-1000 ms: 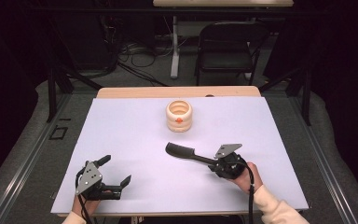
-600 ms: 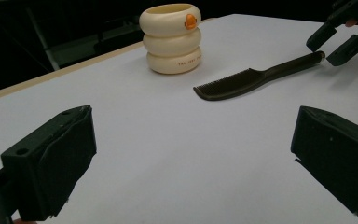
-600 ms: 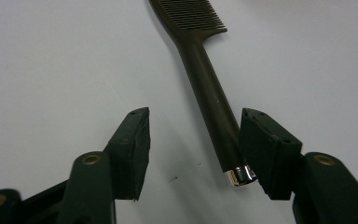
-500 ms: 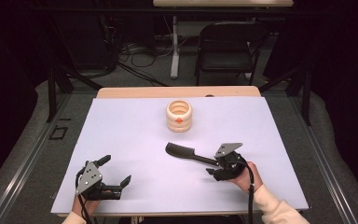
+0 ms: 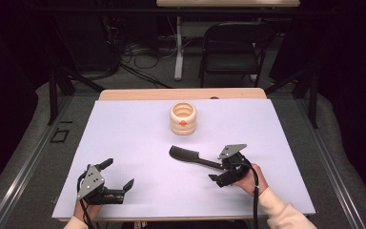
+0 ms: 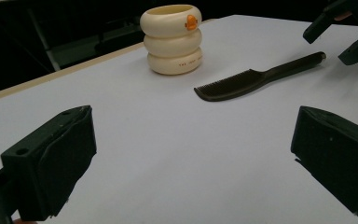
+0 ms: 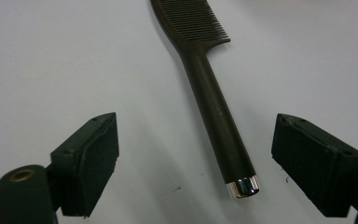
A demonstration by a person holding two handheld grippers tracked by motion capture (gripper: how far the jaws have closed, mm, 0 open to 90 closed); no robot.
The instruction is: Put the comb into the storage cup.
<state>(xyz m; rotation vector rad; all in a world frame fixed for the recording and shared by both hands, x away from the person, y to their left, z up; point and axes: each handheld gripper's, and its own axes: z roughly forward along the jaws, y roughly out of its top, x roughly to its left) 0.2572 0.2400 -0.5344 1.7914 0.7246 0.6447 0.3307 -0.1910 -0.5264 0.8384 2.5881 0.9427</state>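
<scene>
Comb (image 5: 190, 158) flat on white worktop (image 5: 124, 138), teeth end toward ringed cream cup (image 5: 183, 118), handle tip lying between jaws of right hand-held gripper (image 7: 195, 163), jaws just been opening, now spread wide with pads clear of handle. Looks like release or pre-grasp step, hard to call which from handle position alone; next: close on handle squarely near chrome cap, or back straight off without nudging it. Left hand-held gripper (image 5: 118, 178) spread, idle near front edge, well apart from comb.

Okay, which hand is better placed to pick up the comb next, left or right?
Right. The right gripper has just been opening, its jaws either side of the comb handle without pressing it. The left gripper is open, well away.
</scene>
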